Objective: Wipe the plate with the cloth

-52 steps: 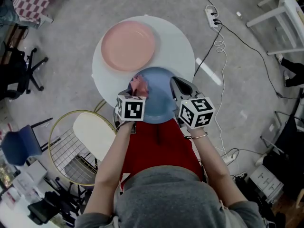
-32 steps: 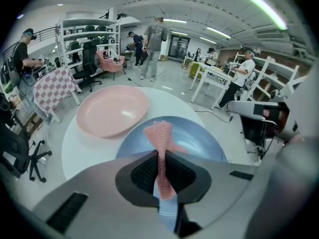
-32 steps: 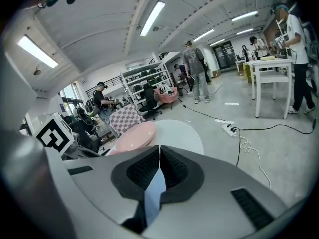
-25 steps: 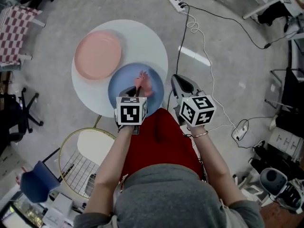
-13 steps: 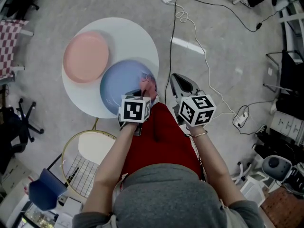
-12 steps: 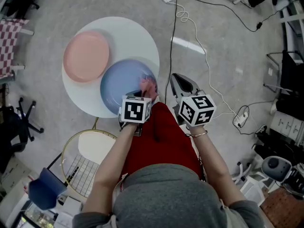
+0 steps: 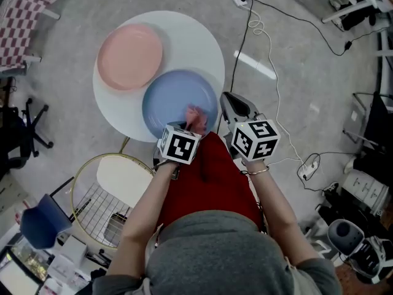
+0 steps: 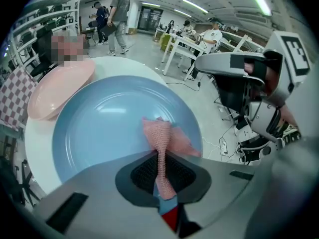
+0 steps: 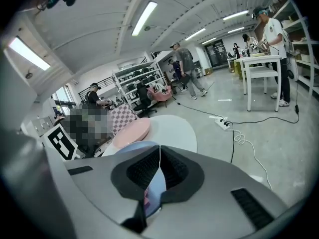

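As cloth [image 7: 196,118] crosses plate [image 7: 171,98], left tool [image 8: 160,158] clamped

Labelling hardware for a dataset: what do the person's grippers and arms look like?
Left gripper and right gripper: grey shells, dark ribbed pads, each topped by a white cube with black square markers. Forearms unsleeved; grey top; thin bracelet on the right wrist.

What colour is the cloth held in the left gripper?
Pink; the cloth shows best in the left gripper view.
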Demonstrator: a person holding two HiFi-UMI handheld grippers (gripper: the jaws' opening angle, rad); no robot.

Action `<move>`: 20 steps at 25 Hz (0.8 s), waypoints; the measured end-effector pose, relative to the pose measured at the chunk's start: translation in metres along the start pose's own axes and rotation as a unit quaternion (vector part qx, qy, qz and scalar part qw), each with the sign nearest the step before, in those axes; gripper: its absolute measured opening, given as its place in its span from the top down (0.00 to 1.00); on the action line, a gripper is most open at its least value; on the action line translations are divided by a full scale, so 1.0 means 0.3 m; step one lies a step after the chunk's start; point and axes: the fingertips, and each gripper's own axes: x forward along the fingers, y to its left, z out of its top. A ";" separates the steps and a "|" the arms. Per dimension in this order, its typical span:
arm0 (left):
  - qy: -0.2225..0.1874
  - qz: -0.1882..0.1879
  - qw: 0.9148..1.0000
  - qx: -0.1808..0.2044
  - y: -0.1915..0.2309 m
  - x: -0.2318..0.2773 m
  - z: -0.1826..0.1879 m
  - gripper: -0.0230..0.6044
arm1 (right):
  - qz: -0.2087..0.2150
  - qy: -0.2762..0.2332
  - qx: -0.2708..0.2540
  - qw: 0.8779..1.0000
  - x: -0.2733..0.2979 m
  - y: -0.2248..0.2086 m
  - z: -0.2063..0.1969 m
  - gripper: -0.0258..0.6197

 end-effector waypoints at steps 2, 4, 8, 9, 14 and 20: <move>0.003 0.004 1.000 -0.003 0.018 -0.013 -0.015 0.92 | 0.012 0.005 -0.008 1.000 0.023 0.028 0.006 0.91; 0.004 0.012 1.000 -0.009 0.039 -0.027 -0.029 0.92 | 0.023 0.010 -0.017 1.000 0.043 0.055 0.012 0.91; 0.005 0.030 0.999 -0.026 0.089 -0.054 -0.056 0.92 | 0.046 0.019 -0.034 0.998 0.082 0.099 0.026 0.91; 0.004 0.035 0.999 -0.032 0.104 -0.062 -0.063 0.92 | 0.052 0.022 -0.039 0.998 0.093 0.110 0.028 0.91; -0.005 0.058 0.996 -0.066 0.184 -0.101 -0.101 0.92 | 0.078 0.032 -0.057 0.995 0.142 0.180 0.033 0.91; -0.016 0.078 0.992 -0.101 0.259 -0.138 -0.144 0.92 | 0.106 0.048 -0.075 0.990 0.182 0.262 0.014 0.91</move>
